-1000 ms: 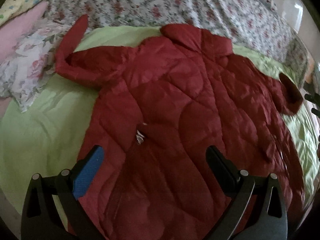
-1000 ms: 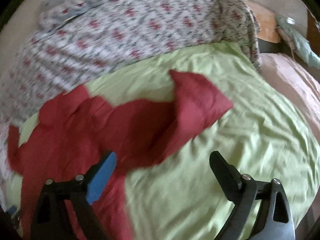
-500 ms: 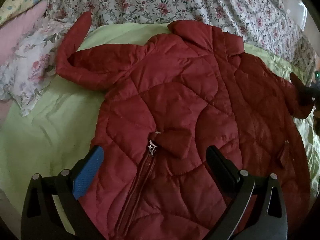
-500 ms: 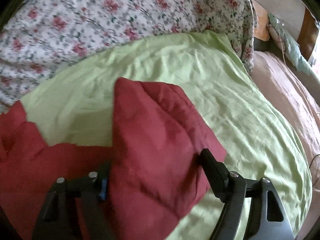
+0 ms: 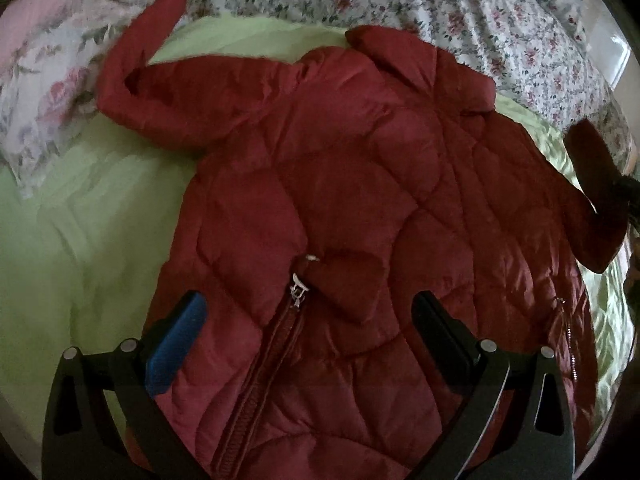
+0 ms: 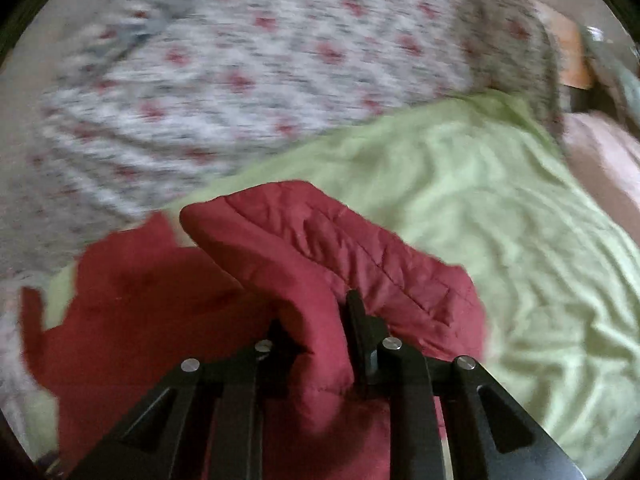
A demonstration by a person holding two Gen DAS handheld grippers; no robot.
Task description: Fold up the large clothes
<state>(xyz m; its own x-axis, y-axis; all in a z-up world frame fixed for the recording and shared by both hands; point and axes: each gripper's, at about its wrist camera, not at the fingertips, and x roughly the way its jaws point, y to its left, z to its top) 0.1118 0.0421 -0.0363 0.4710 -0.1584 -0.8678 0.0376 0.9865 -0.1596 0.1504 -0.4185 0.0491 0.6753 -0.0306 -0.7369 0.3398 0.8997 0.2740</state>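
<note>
Looking at the red quilted jacket (image 5: pixel 340 208), it's lying front-up and mostly spread on the light green sheet (image 5: pixel 80 240), collar pointing to about 12 o'clock, zipper (image 5: pixel 288 320) running down toward 6. Its left-view sleeve (image 5: pixel 168 92) sticks out toward 10 o'clock with the cuff flipped up onto the floral bedding.

You're on the first fold, I'd say: bringing a sleeve in. Your right gripper (image 6: pixel 320 320) is closing on the other sleeve's end (image 6: pixel 320 260), with a thick wad of padded fabric bunched between the jaws and the pads already pressing into it. That sleeve looks raised off the sheet in the left view, out at 3 o'clock. Your left gripper (image 5: pixel 308 328) hangs spread wide over the zipper area, nothing between its fingers, not touching as far as I can tell.

Next move probably calls for carrying that sleeve across the chest toward 9 o'clock and laying it flat. Puffy nylon is slippery and springy, so I'd guess it may want to slide out or pop back open; the free gripper could pin the body near the zipper pull (image 5: pixel 298 292) so the whole thing doesn't drag along.

Surface is a soft bed, so expect some give. A floral quilt (image 5: pixel 460 12) is piled along the far side, a flowered pillow (image 5: pixel 44 112) sits at 9 to 10 o'clock, and there's something pinkish at the right edge of the right view. That view is pretty motion-blurred, so details there are fuzzy.
</note>
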